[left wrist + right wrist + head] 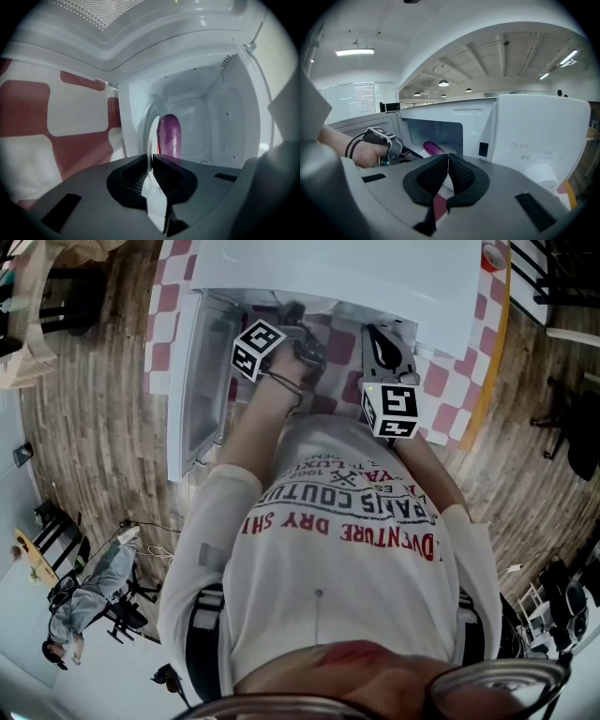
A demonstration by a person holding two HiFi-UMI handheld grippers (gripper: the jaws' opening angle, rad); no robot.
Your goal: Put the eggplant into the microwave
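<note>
My shirt (347, 521), behind my right gripper (382, 338), reads upside down "PARIS COUTU" and "DVENTURE DRY SHI". The microwave panel (534, 154) markings to its right are illegible.

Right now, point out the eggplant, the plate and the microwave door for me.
eggplant (169, 136): left gripper view, middle of its purple body.
plate (151, 138): left gripper view, white rim seen edge-on just above the jaws.
microwave door (197, 390): head view, inner face of the open door.
</note>
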